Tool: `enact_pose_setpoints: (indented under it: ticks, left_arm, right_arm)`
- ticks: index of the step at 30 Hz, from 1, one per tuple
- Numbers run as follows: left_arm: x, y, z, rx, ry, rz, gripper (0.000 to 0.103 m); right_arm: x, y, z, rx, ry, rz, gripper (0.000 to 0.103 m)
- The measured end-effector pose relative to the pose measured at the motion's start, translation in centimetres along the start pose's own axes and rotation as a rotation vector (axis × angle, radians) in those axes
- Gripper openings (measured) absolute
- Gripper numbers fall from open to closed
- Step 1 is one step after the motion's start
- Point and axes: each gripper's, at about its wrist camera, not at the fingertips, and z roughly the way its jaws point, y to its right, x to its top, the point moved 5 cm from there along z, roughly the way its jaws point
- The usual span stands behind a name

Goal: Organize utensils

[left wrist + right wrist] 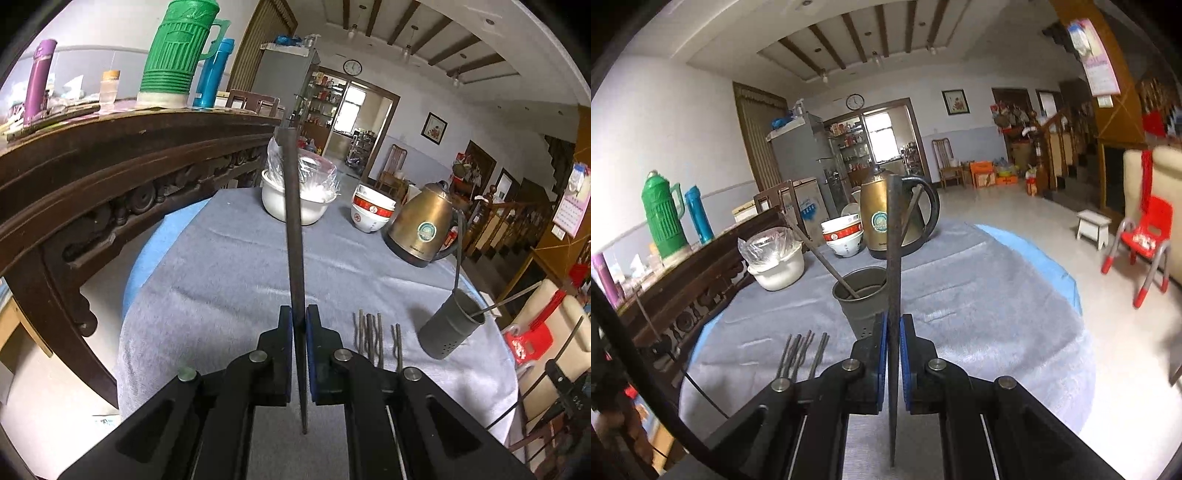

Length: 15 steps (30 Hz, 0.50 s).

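My left gripper point(299, 314) is shut on a long dark chopstick point(293, 229) that points up and away over the grey tablecloth. My right gripper point(894, 321) is shut on another dark chopstick point(894, 251), held just in front of the grey utensil holder point(862, 295). The holder also shows in the left wrist view point(448, 330), to the right of my left gripper. It has a chopstick point(827, 258) leaning in it. Several more chopsticks point(373, 336) lie flat on the cloth between the grippers; they also show in the right wrist view point(803, 354).
On the round table point(979, 295) stand a brass kettle point(421, 227), stacked red-and-white bowls point(371, 212) and a white pot with a plastic bag point(299, 195). A carved wooden sideboard point(110, 158) with flasks runs along the left. A red chair point(1141, 240) stands right.
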Motion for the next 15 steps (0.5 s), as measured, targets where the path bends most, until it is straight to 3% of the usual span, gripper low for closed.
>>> enact_pose_setpoints:
  ticks: [6, 15]
  left_arm:
    - [1.7, 1.1, 0.0, -0.072, -0.002, -0.059, 0.007]
    - [6.1, 7.3, 1.2, -0.285, -0.015, -0.156, 0.007]
  right_arm:
    - [1.8, 1.9, 0.3, 0.063, 0.017, 0.156, 0.007]
    - [7.2, 5.1, -1.0, 0.087, 0.159, 0.303, 0.007]
